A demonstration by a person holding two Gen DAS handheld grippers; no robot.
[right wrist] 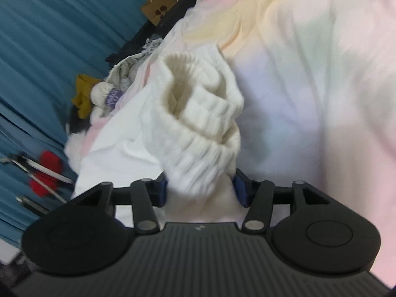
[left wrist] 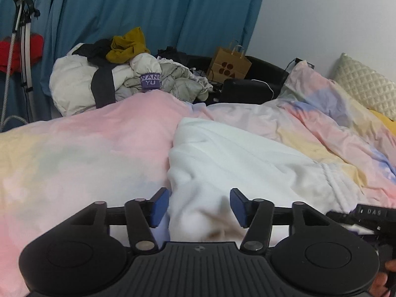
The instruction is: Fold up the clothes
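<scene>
Left gripper jaws apart around the white garment; right gripper jaws touching its ribbed cuff, grip unclear. Risk: the cuff slips, bunching on the duvet.

I see soft white fleecy cloth garment with ribbed knit cuff, smooth matt pastel duvet, matt brown paper bag, matt black ridged plastic grippers.

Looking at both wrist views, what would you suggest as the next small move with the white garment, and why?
Probably draw both grippers back off the cloth. The left gripper stands open with the white garment lying loosely between its blue pads, already down on the pastel duvet. The right gripper has the ribbed cuff bunched between its pads; whether they still press is unclear, so open it fully first.
</scene>
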